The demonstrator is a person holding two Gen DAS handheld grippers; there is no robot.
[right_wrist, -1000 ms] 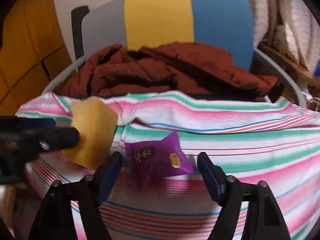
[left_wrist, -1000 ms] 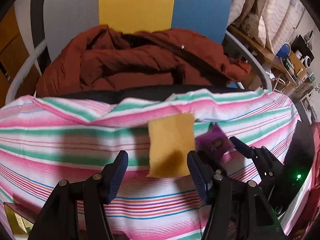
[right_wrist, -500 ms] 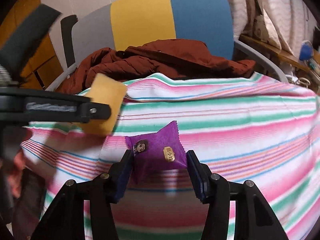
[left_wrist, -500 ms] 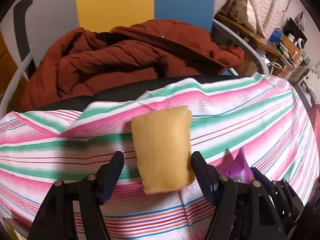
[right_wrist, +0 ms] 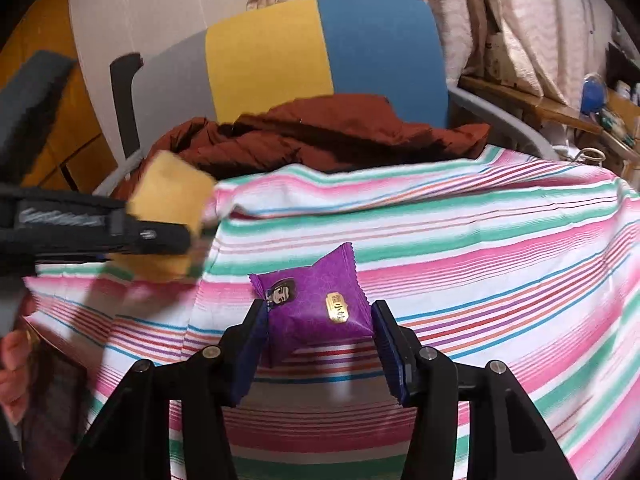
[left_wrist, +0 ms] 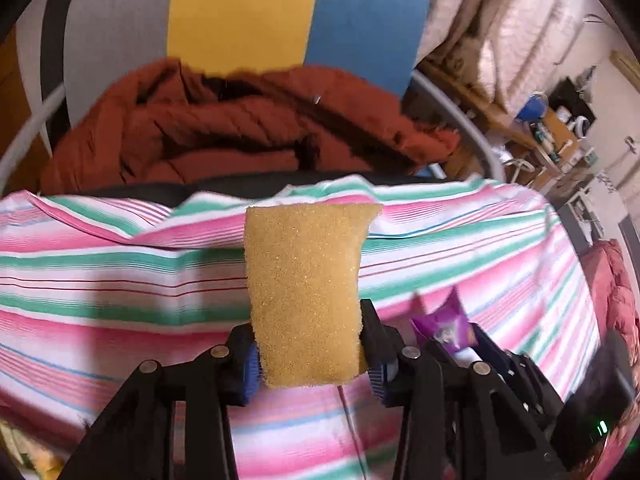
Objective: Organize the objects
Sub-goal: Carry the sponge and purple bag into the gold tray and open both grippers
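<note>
My left gripper (left_wrist: 308,352) is shut on a yellow sponge (left_wrist: 306,292) and holds it upright above the striped cloth (left_wrist: 120,272). My right gripper (right_wrist: 320,340) is shut on a purple snack packet (right_wrist: 316,304), lifted a little above the cloth (right_wrist: 480,248). In the left wrist view the packet (left_wrist: 444,326) and the right gripper show at the lower right. In the right wrist view the sponge (right_wrist: 170,208) and the left gripper's arm show at the left.
Behind the cloth a rust-red jacket (left_wrist: 240,132) lies on a chair with a grey, yellow and blue back (left_wrist: 248,12). A cluttered wooden shelf (left_wrist: 540,128) stands at the far right. Curtains (right_wrist: 520,8) hang behind.
Both grippers have closed, the left on the sponge and the right on the packet, and lifted them off the cloth.
</note>
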